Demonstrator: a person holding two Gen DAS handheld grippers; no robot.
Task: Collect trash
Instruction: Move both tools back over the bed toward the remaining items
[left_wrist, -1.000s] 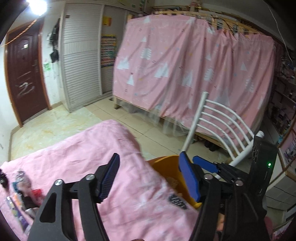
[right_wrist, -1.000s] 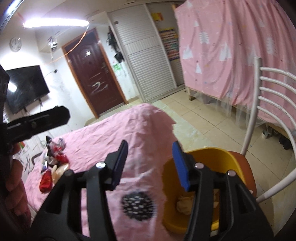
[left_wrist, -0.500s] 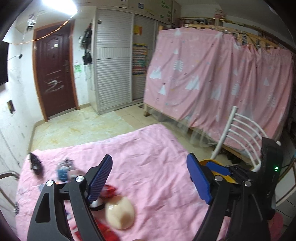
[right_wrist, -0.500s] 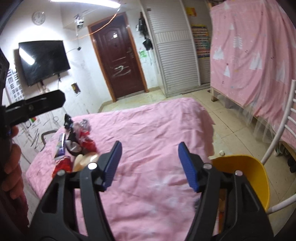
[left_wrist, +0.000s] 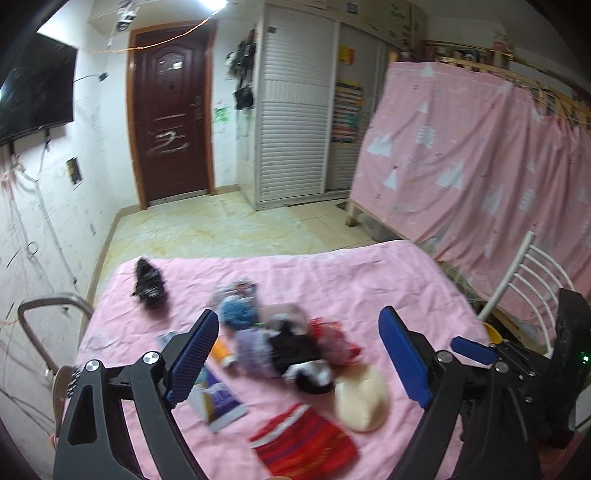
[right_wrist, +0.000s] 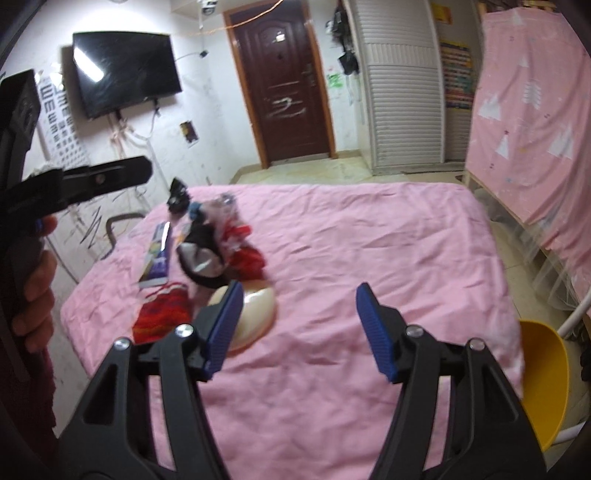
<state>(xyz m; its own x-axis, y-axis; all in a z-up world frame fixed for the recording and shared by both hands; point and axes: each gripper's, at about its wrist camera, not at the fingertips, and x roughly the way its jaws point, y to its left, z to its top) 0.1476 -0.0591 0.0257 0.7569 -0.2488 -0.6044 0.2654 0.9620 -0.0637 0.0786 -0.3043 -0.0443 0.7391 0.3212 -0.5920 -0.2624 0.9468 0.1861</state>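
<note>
A heap of trash lies on the pink-covered table (left_wrist: 369, 280): a cream round lid (left_wrist: 361, 398), a red wrapper (left_wrist: 306, 443), a black-and-white wrapper (left_wrist: 303, 358), a purple box (left_wrist: 218, 400) and a black scrap (left_wrist: 147, 286) set apart at the far left. My left gripper (left_wrist: 299, 360) is open and empty above the heap. My right gripper (right_wrist: 301, 328) is open and empty, just right of the cream lid (right_wrist: 255, 314) and red wrapper (right_wrist: 162, 314). The yellow bin (right_wrist: 543, 376) stands off the table's right edge.
A white metal chair (left_wrist: 532, 280) holds the bin at the right. A pink-curtained bed frame (left_wrist: 480, 177) stands behind it. A door (left_wrist: 170, 125), a shuttered wardrobe (left_wrist: 295, 122) and a wall TV (right_wrist: 122, 81) are at the back. A metal chair frame (left_wrist: 48, 306) stands left of the table.
Both grippers have swung left from the yellow bin toward the trash heap, which now sits centred under the left gripper. Both jaws stay open and empty.
</note>
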